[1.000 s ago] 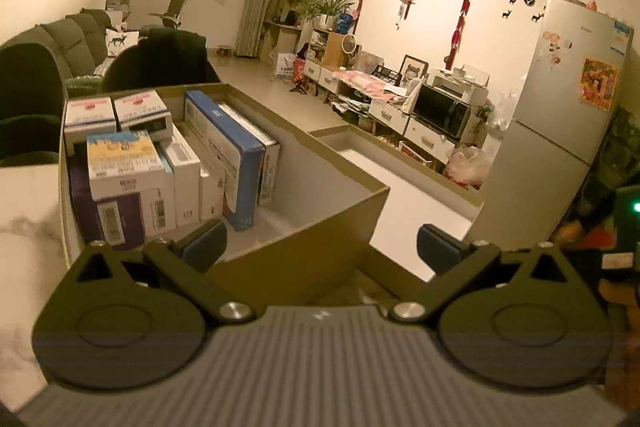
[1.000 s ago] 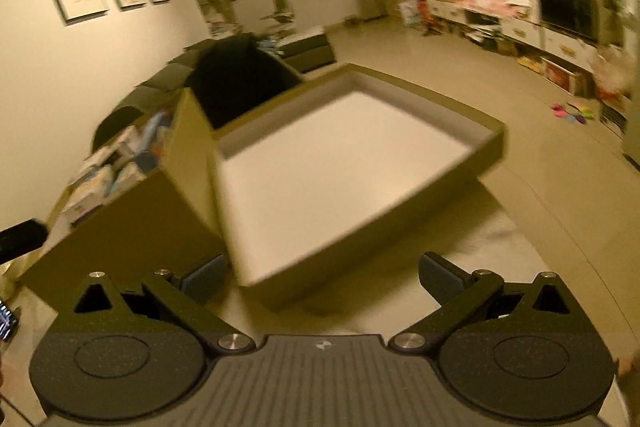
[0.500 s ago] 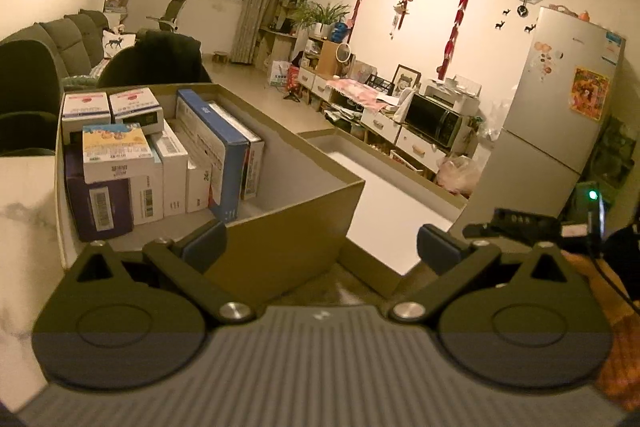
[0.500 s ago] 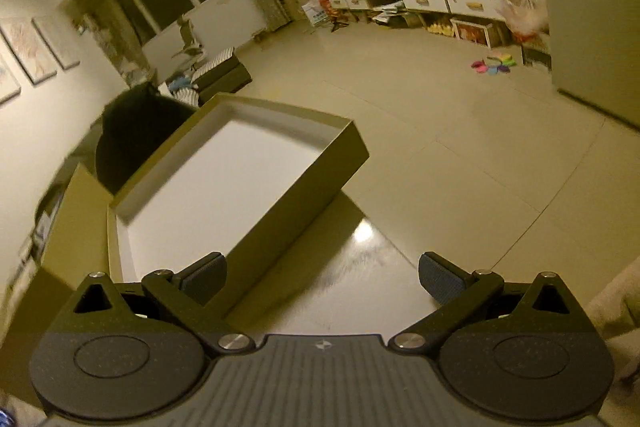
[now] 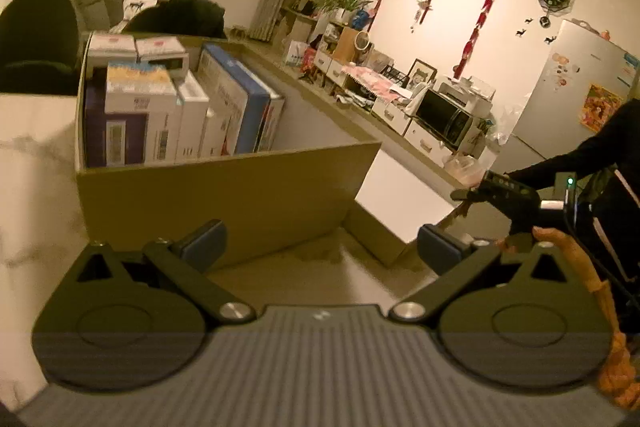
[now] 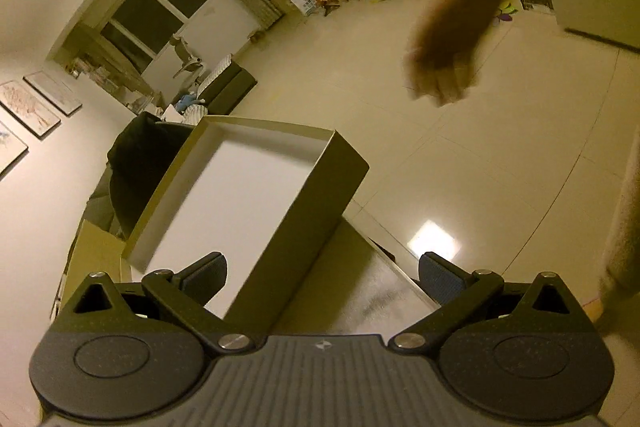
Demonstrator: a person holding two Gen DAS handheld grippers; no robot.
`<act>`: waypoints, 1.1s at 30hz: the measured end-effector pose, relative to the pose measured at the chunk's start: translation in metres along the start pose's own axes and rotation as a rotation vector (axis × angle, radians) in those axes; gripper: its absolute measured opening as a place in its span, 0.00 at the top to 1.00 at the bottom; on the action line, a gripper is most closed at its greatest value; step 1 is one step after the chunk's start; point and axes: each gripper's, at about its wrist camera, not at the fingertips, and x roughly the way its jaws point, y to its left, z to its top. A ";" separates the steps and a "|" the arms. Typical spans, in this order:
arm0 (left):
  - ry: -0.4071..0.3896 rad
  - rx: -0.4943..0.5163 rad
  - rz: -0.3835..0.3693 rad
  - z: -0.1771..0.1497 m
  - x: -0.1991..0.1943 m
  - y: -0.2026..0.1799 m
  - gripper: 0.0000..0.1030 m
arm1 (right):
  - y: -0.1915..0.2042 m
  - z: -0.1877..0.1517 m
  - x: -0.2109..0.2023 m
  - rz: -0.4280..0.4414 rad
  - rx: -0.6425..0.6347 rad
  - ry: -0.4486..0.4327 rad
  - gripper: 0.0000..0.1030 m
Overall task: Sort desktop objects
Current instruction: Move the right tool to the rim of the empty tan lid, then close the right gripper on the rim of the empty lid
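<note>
Left gripper (image 5: pixel 320 247) spread wide, empty, facing a matte cardboard box (image 5: pixel 224 187) on the marble table (image 5: pixel 28 163). Inside, upright cartons (image 5: pixel 160 111), spines running away from the camera. Right gripper (image 6: pixel 322 273) likewise agape, empty, over the shallow white-lined lid (image 6: pixel 240 195), long axis receding. Blurred hand (image 6: pixel 448 43) beyond, details lost.

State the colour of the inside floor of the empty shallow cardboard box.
White, inside the olive-brown shallow cardboard box; clearest in the right wrist view.
</note>
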 end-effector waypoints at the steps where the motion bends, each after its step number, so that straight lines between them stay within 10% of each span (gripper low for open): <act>1: 0.005 -0.006 0.000 -0.001 0.001 0.001 0.00 | 0.001 0.002 0.002 0.001 0.000 0.002 0.00; 22: -0.013 0.040 0.036 0.006 -0.006 0.000 0.00 | -0.004 0.016 0.020 0.054 0.056 -0.007 0.09; 33: 0.020 0.022 0.027 -0.001 0.001 -0.003 0.00 | -0.016 0.031 0.030 0.100 0.174 -0.009 0.41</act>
